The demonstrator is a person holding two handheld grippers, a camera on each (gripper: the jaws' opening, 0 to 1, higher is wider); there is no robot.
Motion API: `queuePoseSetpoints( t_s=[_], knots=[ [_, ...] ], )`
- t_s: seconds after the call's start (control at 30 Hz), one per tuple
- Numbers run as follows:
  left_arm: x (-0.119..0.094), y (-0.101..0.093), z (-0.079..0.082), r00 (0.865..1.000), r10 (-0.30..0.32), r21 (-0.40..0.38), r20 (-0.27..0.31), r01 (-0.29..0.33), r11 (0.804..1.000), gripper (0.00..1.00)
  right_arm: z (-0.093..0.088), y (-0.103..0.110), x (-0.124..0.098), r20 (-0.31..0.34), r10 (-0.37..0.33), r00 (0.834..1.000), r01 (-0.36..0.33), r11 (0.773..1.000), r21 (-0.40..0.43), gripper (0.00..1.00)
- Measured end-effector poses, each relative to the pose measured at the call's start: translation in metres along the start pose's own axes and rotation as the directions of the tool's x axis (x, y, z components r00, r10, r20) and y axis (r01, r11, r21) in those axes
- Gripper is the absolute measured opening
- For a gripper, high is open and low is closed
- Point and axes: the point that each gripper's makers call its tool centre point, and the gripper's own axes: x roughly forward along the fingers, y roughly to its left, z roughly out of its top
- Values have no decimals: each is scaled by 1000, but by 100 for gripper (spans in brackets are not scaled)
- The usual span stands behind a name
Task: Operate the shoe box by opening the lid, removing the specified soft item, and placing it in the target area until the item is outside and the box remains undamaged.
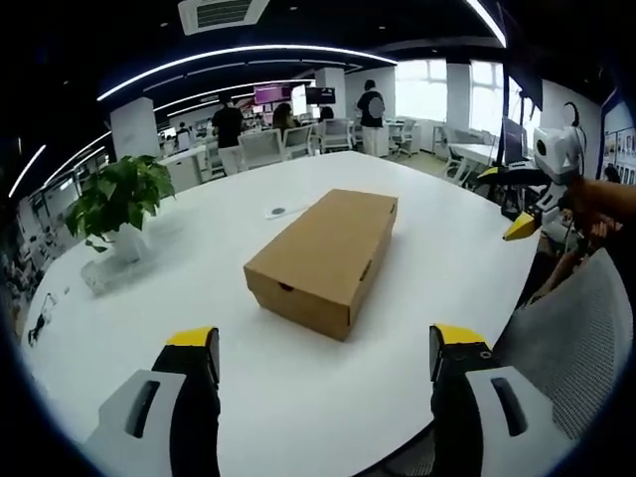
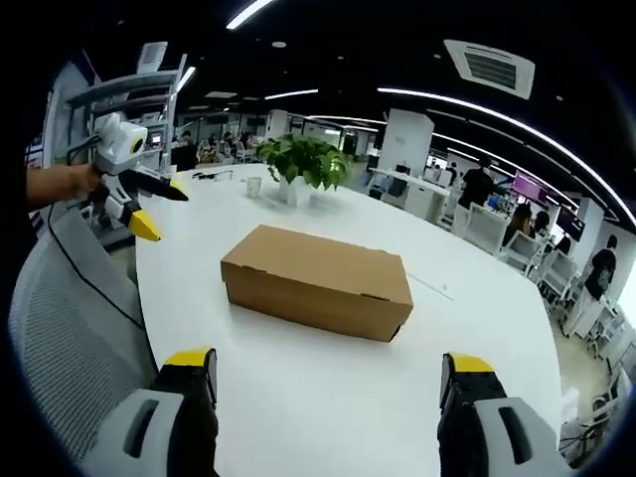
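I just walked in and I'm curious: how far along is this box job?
Nothing looks done yet: the cardboard shoe box sits closed on the white table. The left gripper and right gripper hover open, apart from the box, holding nothing. Still left: opening the lid, taking the soft item out and setting it down.

Both grippers hang apart in the air with jaws spread wide: the left gripper (image 1: 324,360) and the right gripper (image 2: 329,380), each hand-held (image 2: 70,182)
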Motion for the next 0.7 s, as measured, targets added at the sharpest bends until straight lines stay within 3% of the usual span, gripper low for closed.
queuePoseSetpoints(
  t_s=[0.37,0.7],
  knots=[
    [19,-2,2,1000,7,-35,-6,-8,999,88,-1,-14,20,-22,61,998,-62,997,-45,92],
    [34,-10,0,1000,0,-51,4,0,999,87,7,-27,42,11,118,993,-118,993,-22,91]
  ],
)
